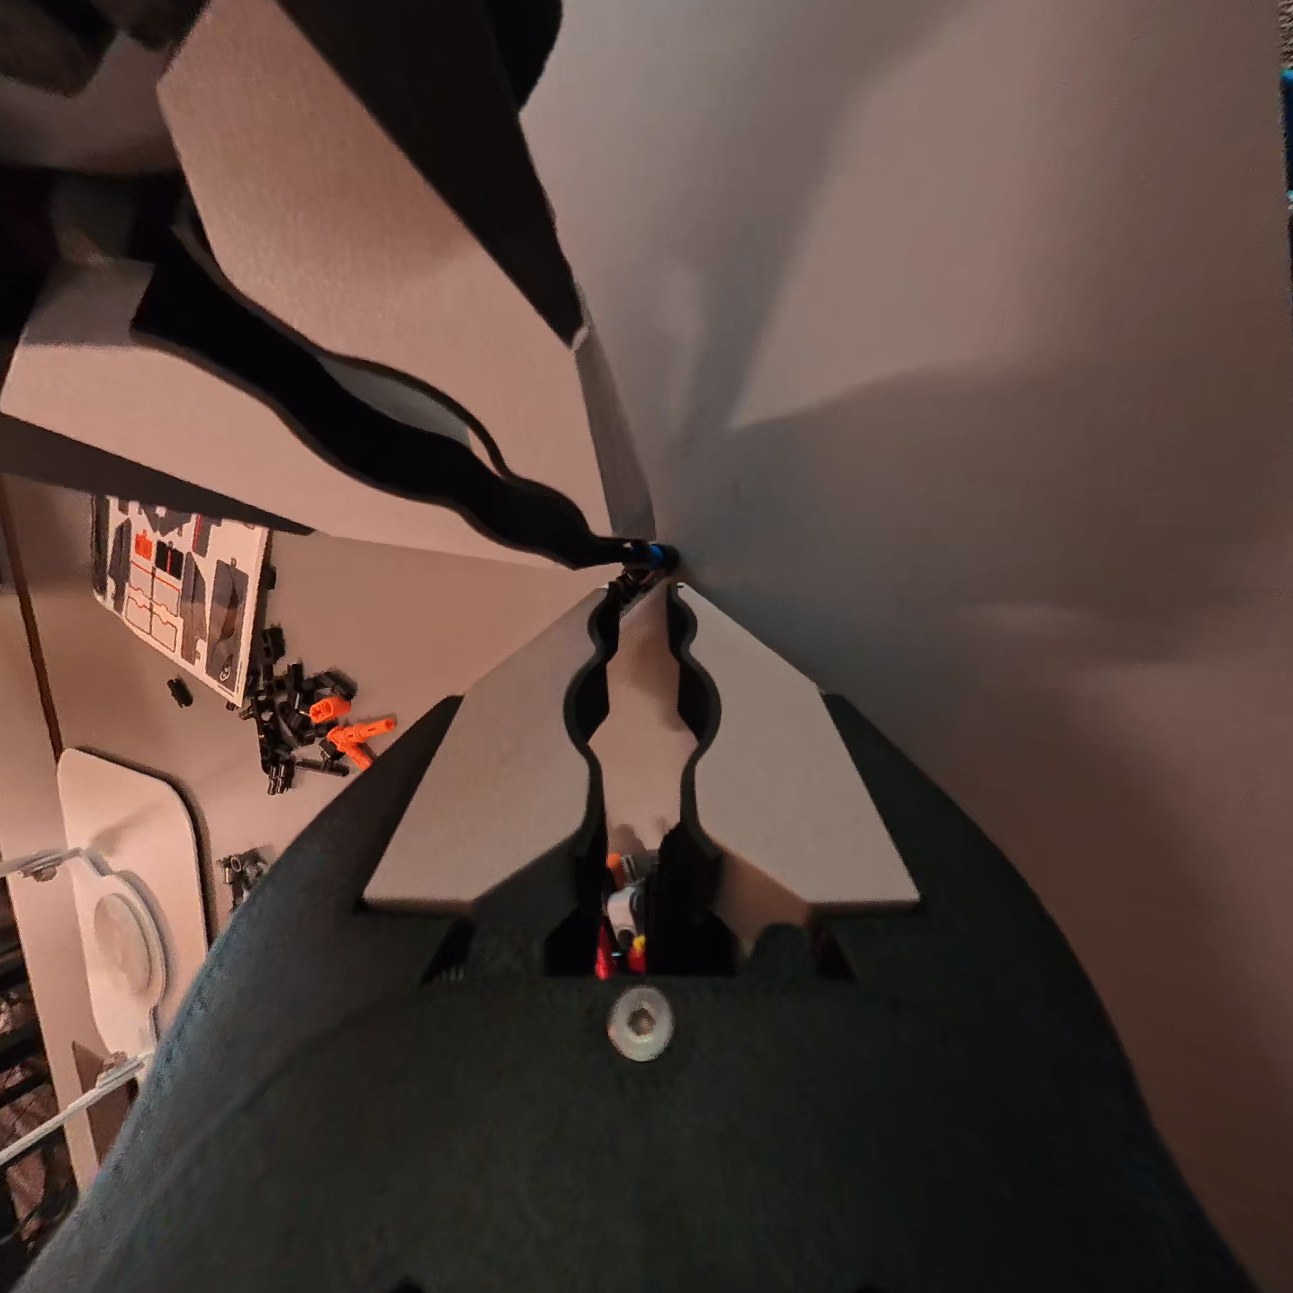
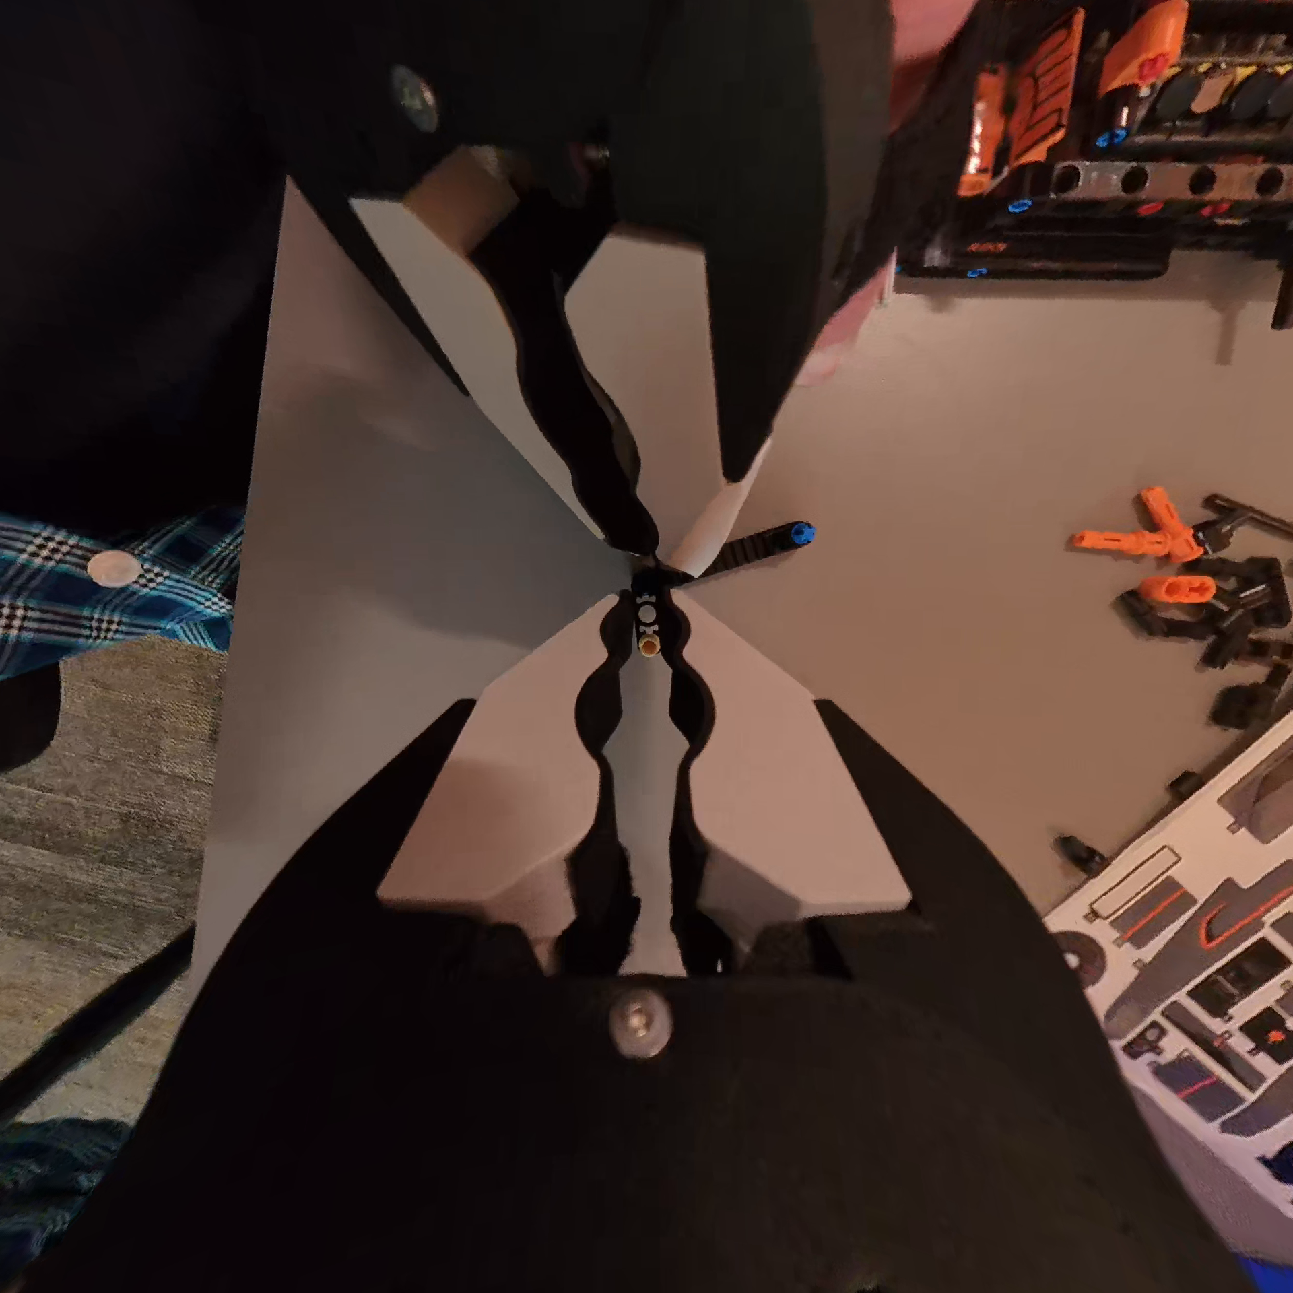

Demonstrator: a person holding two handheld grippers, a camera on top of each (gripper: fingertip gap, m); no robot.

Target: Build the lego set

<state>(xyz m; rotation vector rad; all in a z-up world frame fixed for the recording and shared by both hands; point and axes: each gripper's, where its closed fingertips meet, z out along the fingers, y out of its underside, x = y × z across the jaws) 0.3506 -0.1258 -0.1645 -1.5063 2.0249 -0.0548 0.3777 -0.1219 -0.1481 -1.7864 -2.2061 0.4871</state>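
Note:
My two grippers meet tip to tip above the pale table (image 2: 909, 434). In the right wrist view my right gripper (image 2: 647, 605) is shut on a short black holed Lego beam (image 2: 647, 602) with a tan pin (image 2: 649, 647) in it. My left gripper (image 2: 654, 553) comes in from above, shut on a thin black beam (image 2: 752, 549) with a blue pin (image 2: 802, 534) at its far end. The two pieces touch at the tips. In the left wrist view my left gripper (image 1: 640, 581) pinches a black piece (image 1: 630, 579). The blue pin (image 1: 662, 556) shows just beyond it, by the right gripper (image 1: 623, 549).
A pile of black and orange Lego parts (image 2: 1224, 616) lies on the table, also in the left wrist view (image 1: 301, 721). A sticker sheet (image 2: 1189, 979) lies beside it. A part-built black and orange model (image 2: 1119, 140) stands at the back. A person's plaid shirt (image 2: 105, 581) is on the left. My left and right fingertips are right by each other.

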